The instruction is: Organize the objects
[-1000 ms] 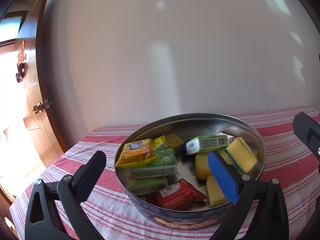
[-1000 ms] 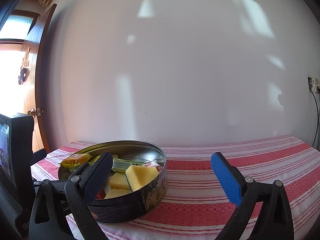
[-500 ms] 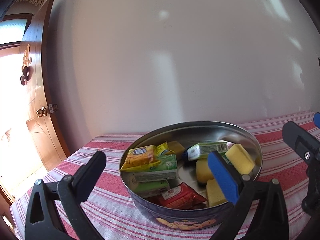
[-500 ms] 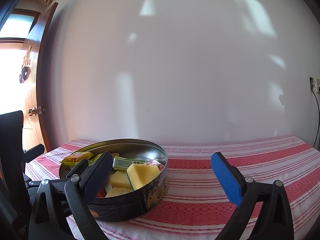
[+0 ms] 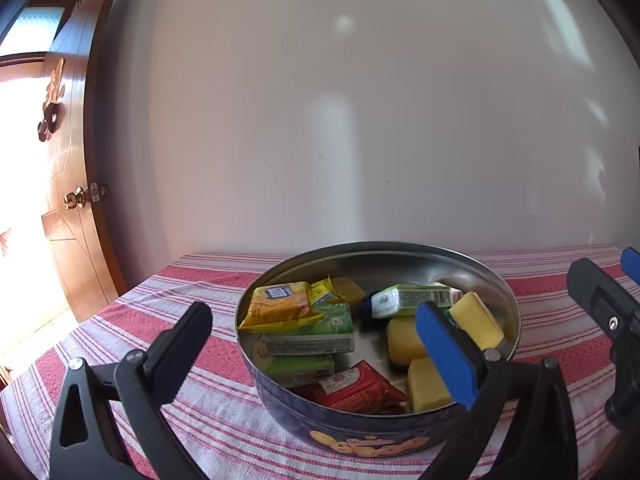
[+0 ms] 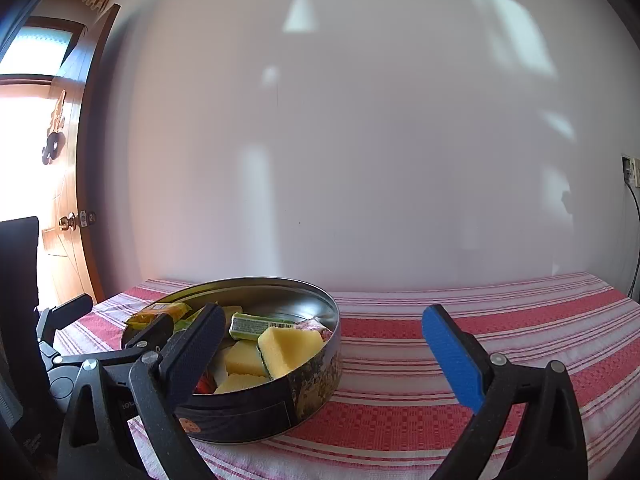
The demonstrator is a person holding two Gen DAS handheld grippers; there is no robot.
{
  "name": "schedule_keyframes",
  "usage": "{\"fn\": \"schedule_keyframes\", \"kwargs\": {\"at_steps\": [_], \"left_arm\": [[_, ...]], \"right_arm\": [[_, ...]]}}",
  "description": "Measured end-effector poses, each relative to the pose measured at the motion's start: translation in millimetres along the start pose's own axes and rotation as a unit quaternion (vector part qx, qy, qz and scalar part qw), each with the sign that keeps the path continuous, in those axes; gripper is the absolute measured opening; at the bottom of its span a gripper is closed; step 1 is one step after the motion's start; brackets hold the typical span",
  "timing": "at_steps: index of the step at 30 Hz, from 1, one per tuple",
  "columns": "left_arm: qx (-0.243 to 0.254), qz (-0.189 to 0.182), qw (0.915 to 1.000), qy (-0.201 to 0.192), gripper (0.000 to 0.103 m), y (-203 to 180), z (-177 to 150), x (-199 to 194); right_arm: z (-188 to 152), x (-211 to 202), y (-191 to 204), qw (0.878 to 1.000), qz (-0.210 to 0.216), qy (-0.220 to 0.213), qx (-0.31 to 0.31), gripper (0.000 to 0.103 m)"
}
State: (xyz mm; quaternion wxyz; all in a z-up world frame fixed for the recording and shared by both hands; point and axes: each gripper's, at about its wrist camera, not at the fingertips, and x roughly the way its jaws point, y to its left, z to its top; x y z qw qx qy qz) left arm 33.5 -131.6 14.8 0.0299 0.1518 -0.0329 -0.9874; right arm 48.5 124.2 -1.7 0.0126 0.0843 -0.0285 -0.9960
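Note:
A round metal cookie tin (image 5: 360, 436) stands on the red-striped tablecloth. It holds yellow sponges (image 5: 476, 320), green packets (image 5: 316, 332), a yellow snack packet (image 5: 278, 304) and a red packet (image 5: 352, 388). My left gripper (image 5: 312, 340) is open and empty, held just in front of the tin. My right gripper (image 6: 324, 340) is open and empty, to the right of the tin (image 6: 304, 396), which shows at the left in the right wrist view with sponges (image 6: 288, 346) inside.
The striped tablecloth (image 6: 480, 320) runs to a plain white wall. A wooden door (image 5: 68, 200) stands open at the left. A wall socket with a cable (image 6: 632, 172) is at the far right. The right gripper (image 5: 612, 320) shows at the right edge of the left wrist view.
The left gripper has drawn back and lifted a little from the tin. The right gripper has hardly moved. Both stayed open.

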Motion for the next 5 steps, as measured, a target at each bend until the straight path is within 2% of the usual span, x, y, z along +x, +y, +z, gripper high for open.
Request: {"fn": "schedule_keyframes", "kwargs": {"at_steps": [5], "left_arm": [[0.001, 0.013, 0.9999, 0.008, 0.103, -1.0, -0.8, 3.0]], "right_arm": [[-0.4, 1.3, 0.7, 1.000, -0.002, 0.003, 0.000, 0.100]]}}
